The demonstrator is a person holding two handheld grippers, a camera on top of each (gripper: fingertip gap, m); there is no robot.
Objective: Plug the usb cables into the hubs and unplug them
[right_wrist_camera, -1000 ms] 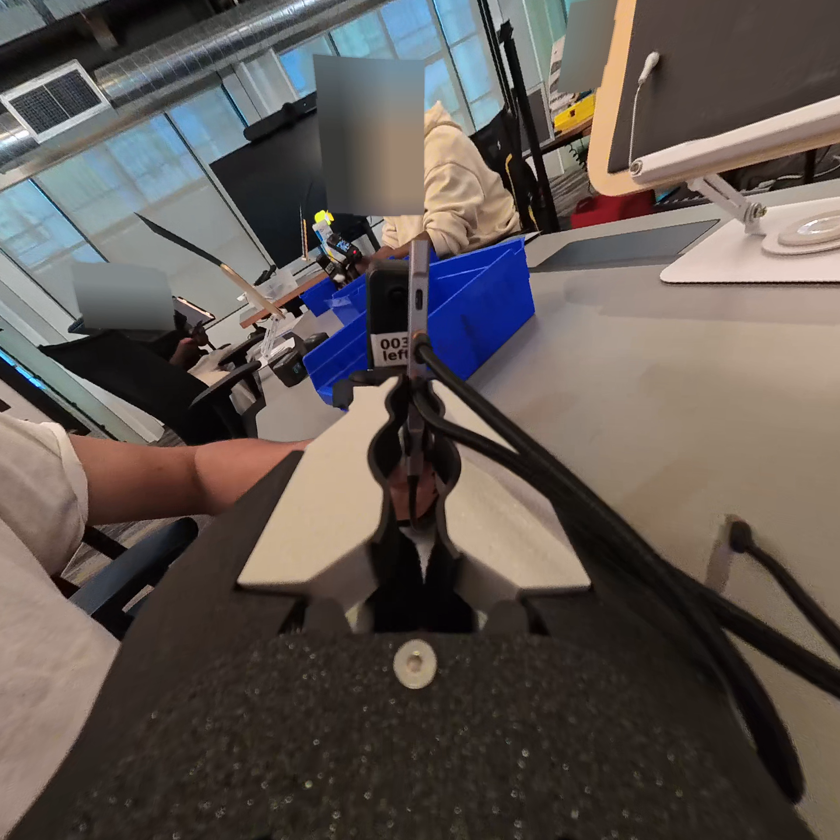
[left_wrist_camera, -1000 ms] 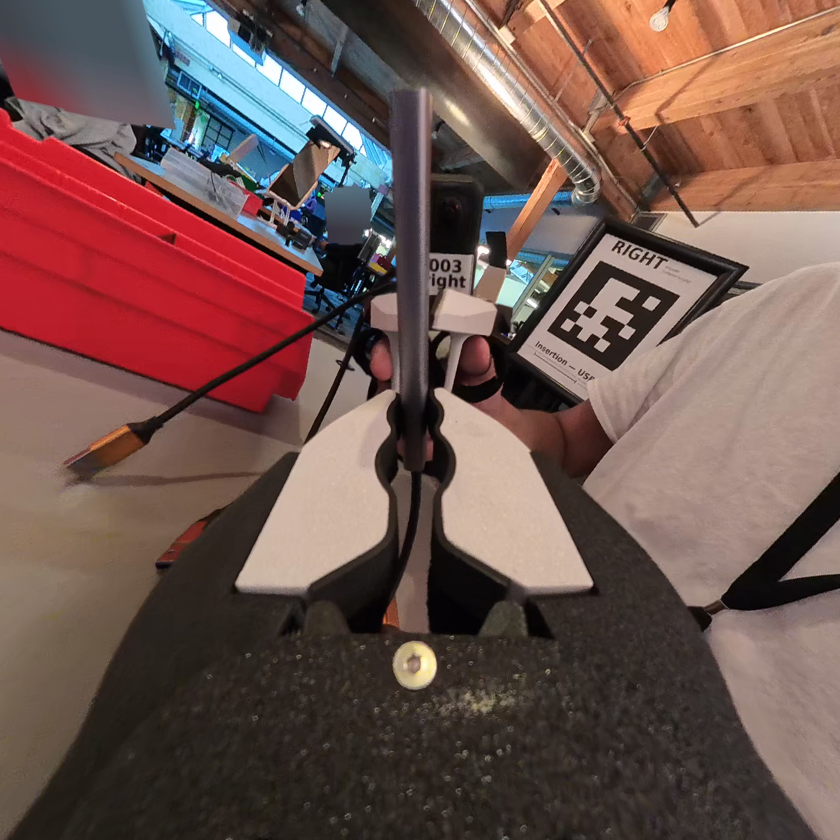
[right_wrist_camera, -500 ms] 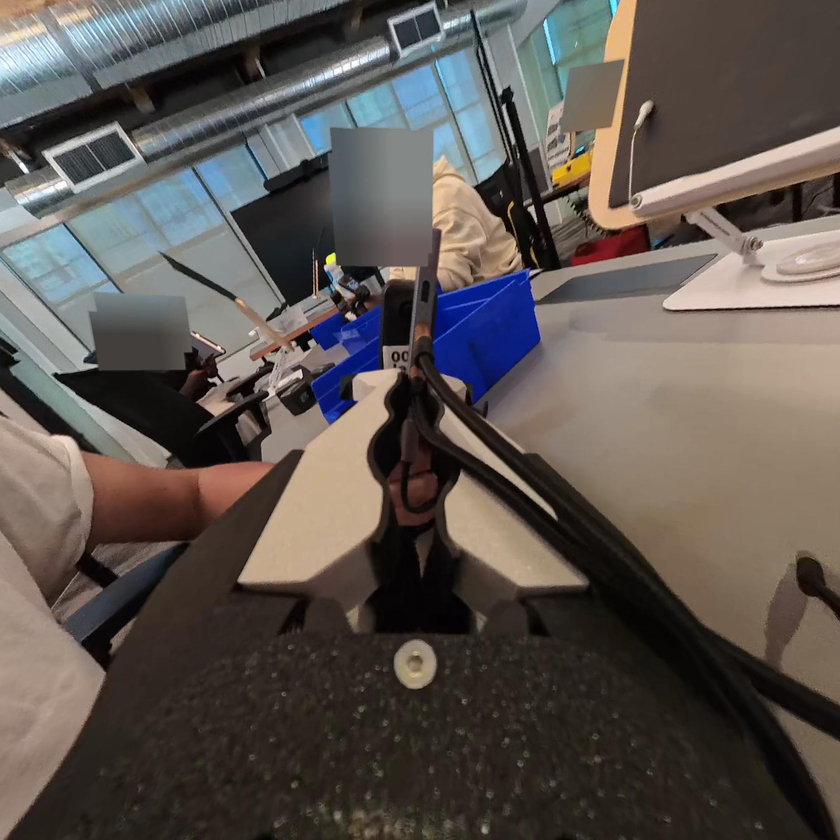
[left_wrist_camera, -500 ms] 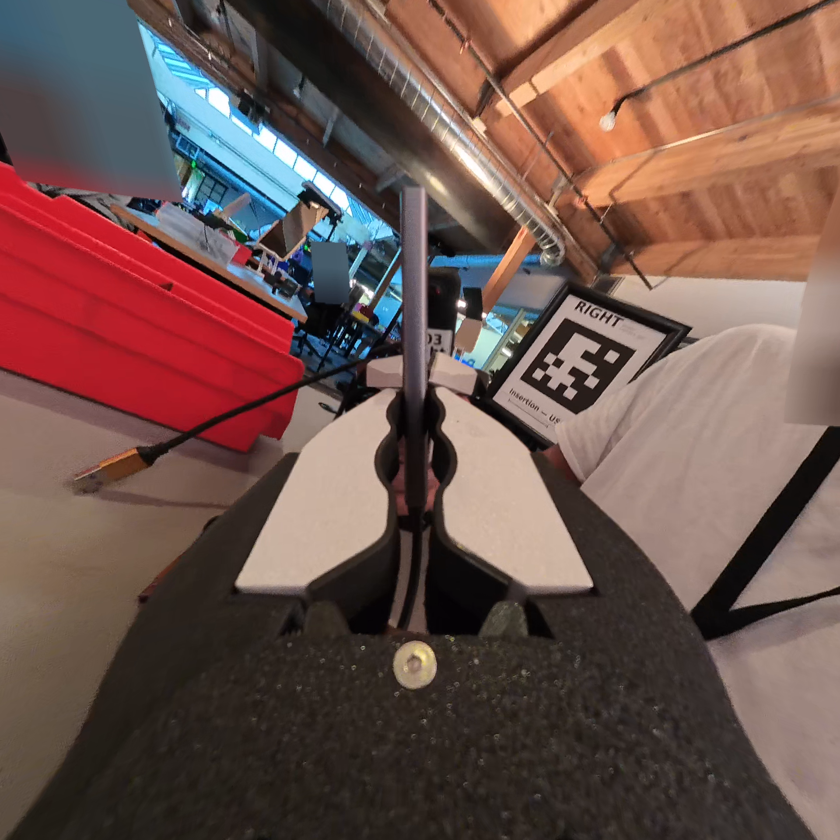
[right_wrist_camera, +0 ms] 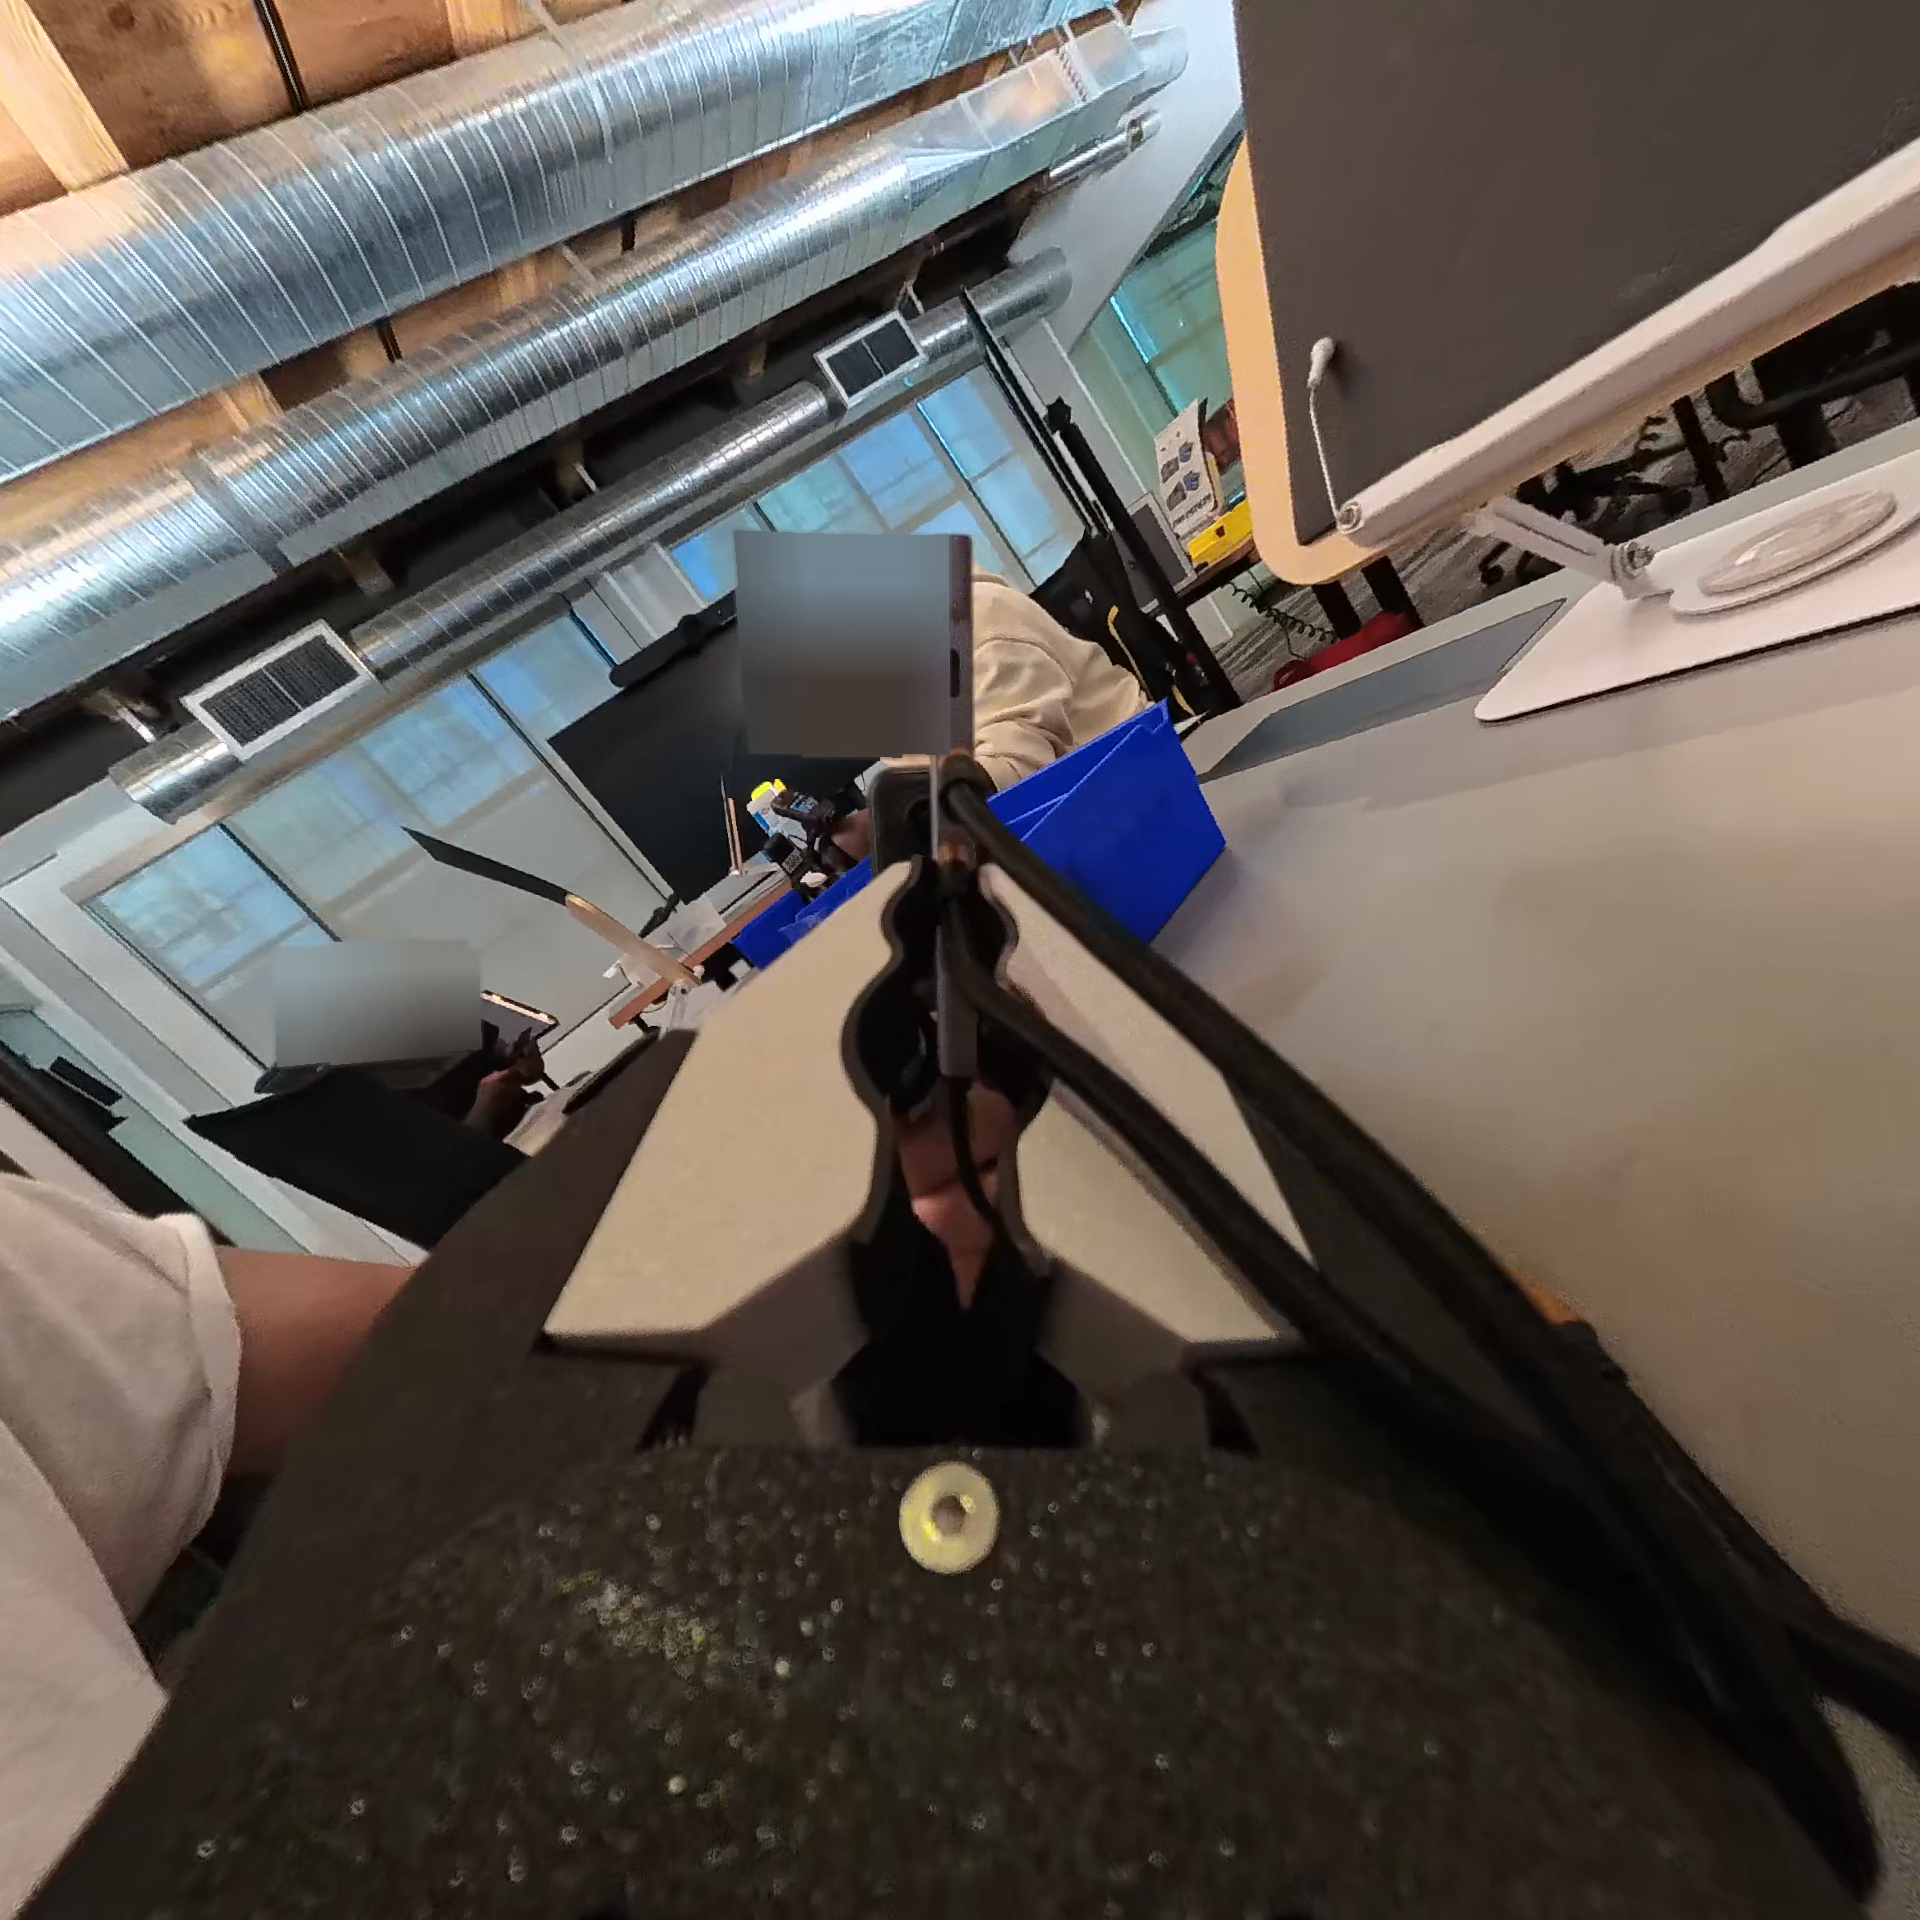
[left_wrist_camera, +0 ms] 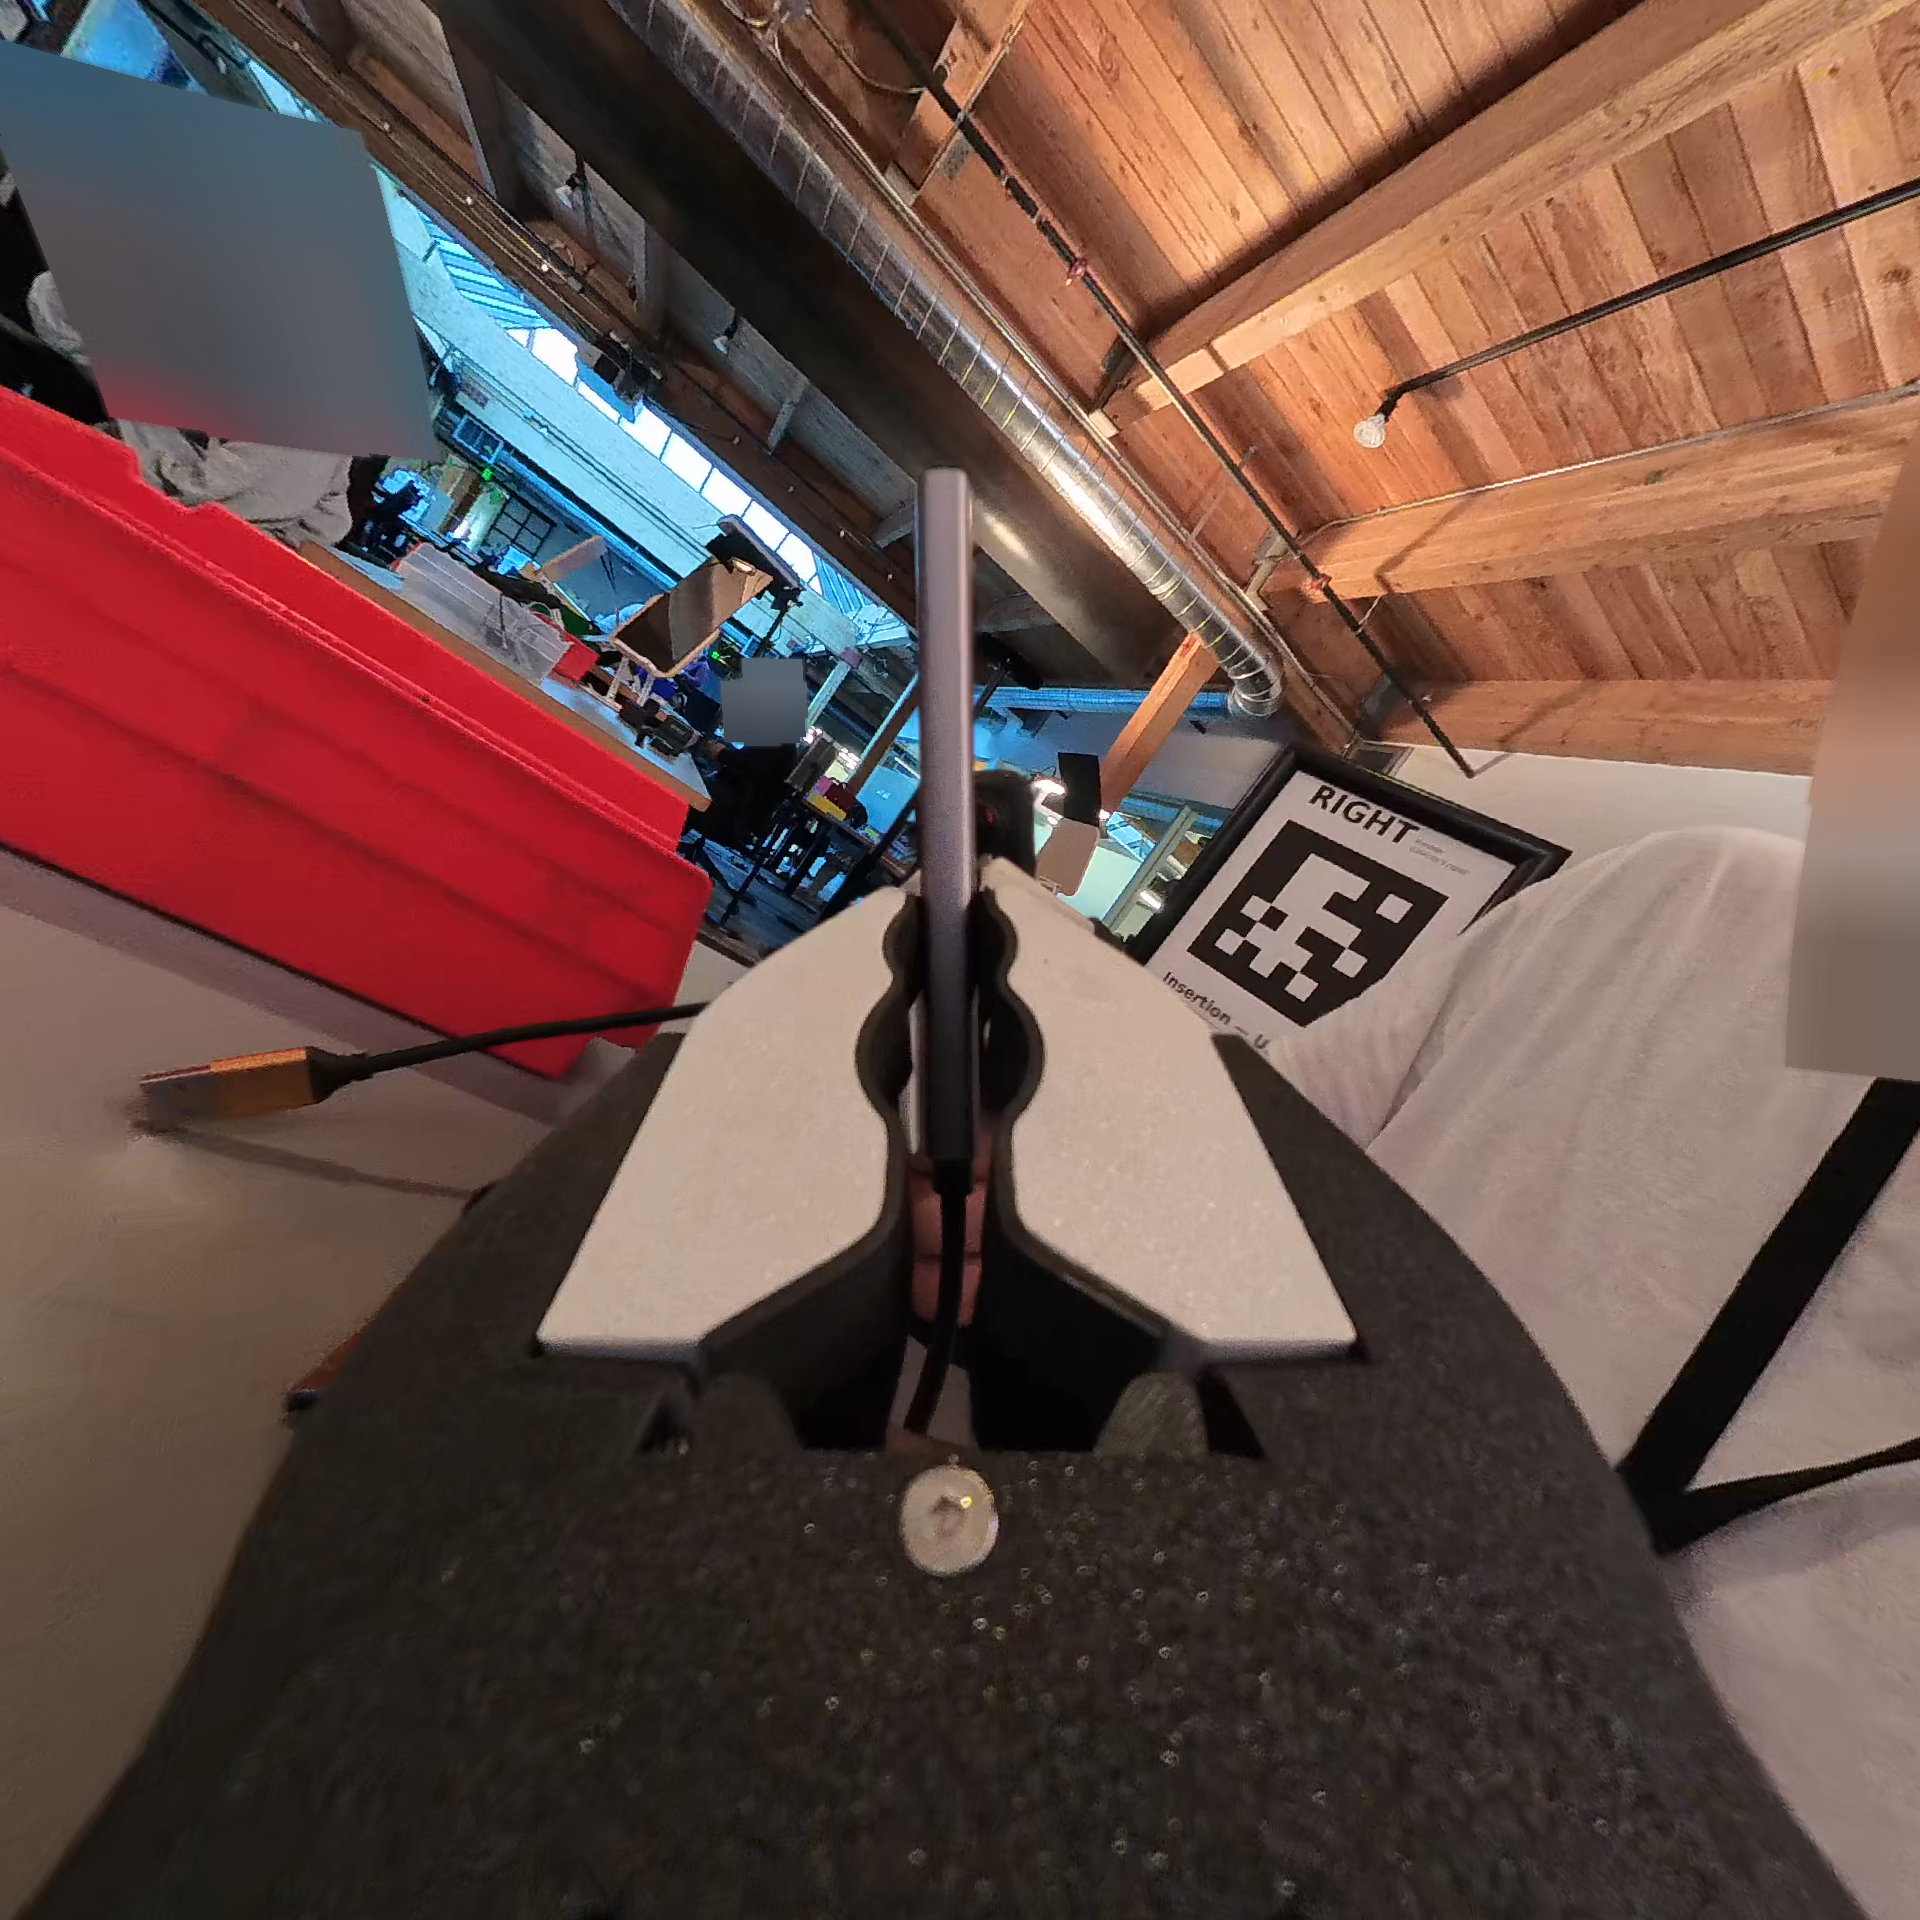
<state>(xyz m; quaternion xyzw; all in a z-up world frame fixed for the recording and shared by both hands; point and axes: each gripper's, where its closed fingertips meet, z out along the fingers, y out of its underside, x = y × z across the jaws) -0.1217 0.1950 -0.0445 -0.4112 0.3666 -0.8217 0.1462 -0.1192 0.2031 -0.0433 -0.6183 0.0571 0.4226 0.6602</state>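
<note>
Grey table (left_wrist_camera: 156, 1299), red bin (left_wrist_camera: 312, 748) far left. Left gripper (left_wrist_camera: 945, 914) clamped edge-on on slim grey hub (left_wrist_camera: 943, 790), standing upright, presumably to keep its ports reachable. Right gripper (right_wrist_camera: 940, 883) closed on black cable (right_wrist_camera: 1195, 1049) beside hub. Orange USB plug (left_wrist_camera: 234, 1081) hangs free, left.

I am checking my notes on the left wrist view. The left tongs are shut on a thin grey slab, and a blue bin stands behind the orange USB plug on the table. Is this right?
Not quite. In the left wrist view the bin behind the orange USB plug is red, not blue. The rest holds: the left tongs are shut on the thin grey slab, and the plug lies on the table.
</note>
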